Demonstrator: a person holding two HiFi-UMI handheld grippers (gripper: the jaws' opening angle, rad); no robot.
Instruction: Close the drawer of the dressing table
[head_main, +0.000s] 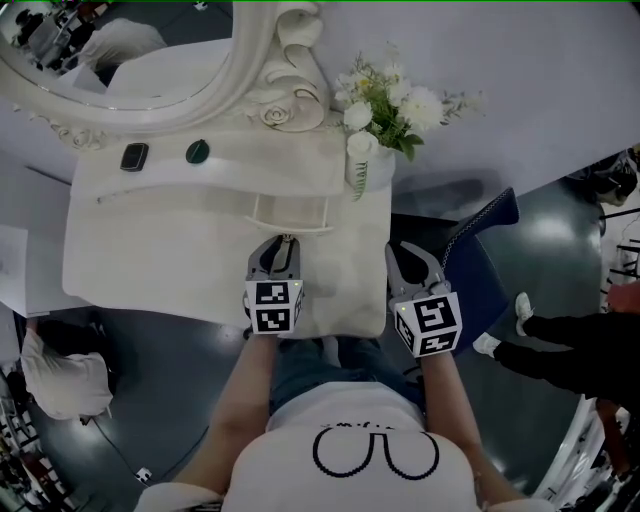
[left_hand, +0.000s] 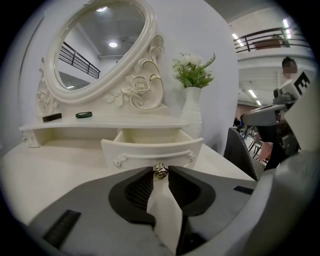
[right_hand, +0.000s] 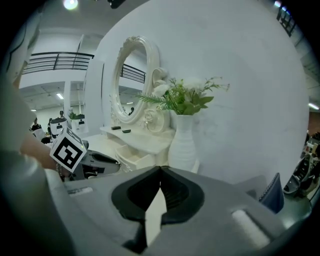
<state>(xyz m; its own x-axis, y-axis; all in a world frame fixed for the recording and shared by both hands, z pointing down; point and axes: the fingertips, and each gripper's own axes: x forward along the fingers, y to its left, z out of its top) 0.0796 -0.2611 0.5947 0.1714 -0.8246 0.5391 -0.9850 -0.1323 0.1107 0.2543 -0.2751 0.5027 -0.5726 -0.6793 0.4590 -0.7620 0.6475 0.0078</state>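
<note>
Drawer (left_hand: 150, 149) stands pulled out just beside the vase (left_hand: 192, 112), and it looks light and free-sliding. Left claw (left_hand: 160, 169) pinches its small, slippery-looking metal knob (left_hand: 160, 172), the natural hold; right claw (right_hand: 159, 170), clenched on nothing, hangs short of that vase.

A: Is the drawer knob (left_hand: 160, 171) visible from the head view?
B: No. My left gripper (head_main: 284, 242) covers it there.
A: What are the two bits on the far shelf (head_main: 262, 160)?
B: The dark item (head_main: 134, 157) and the green item (head_main: 197, 151) are too small to name. The mirror (head_main: 245, 60) is cut off by the top edge, and the bystander (head_main: 575, 355) by the right edge.
</note>
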